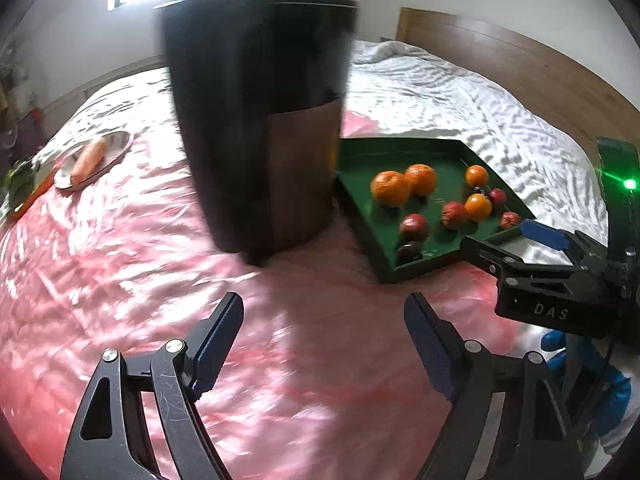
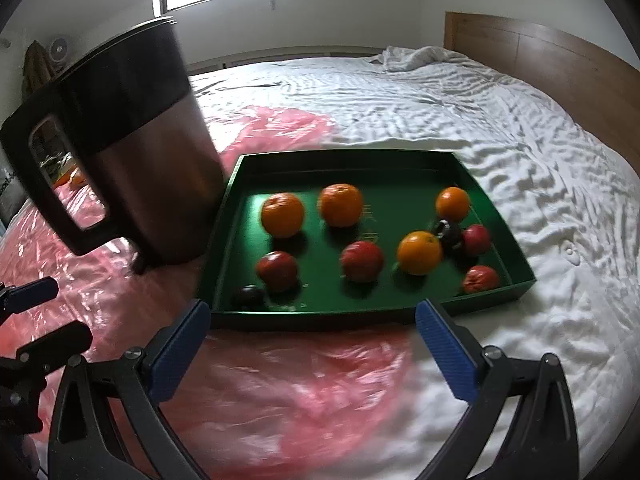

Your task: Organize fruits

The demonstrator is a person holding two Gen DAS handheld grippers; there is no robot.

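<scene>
Bed [image 2: 460, 112] w/ white sheet, pink plastic [image 2: 280, 400]; on it: green tray [image 2: 496, 208], dark jug [image 2: 152, 152], plate [image 1: 116, 148].

Shiny plastic, crinkled cloth, brushed metal and matt card around the jaws

Under both pairs of jaws lies a glossy pink plastic sheet [image 2: 280, 392], wrinkled and catching light, over a white crinkled cloth bedsheet [image 2: 500, 140]. Ahead of the right gripper's [image 2: 312, 344] ribbed blue pads [image 2: 448, 356], which look rubbery, sits a green tray [image 2: 496, 280] with a matt, card-like face; its oranges [image 2: 340, 205] have dimpled, slightly shiny skin, the red fruits [image 2: 362, 261] a smoother sheen. Left of those jaws stands a jug [image 2: 160, 184] with a brushed metal body and glossy black plastic handle and collar. Beyond the left gripper [image 1: 324, 344], far left, a polished metal plate [image 1: 116, 148]. A varnished wooden headboard [image 2: 560, 64] stands behind.
</scene>
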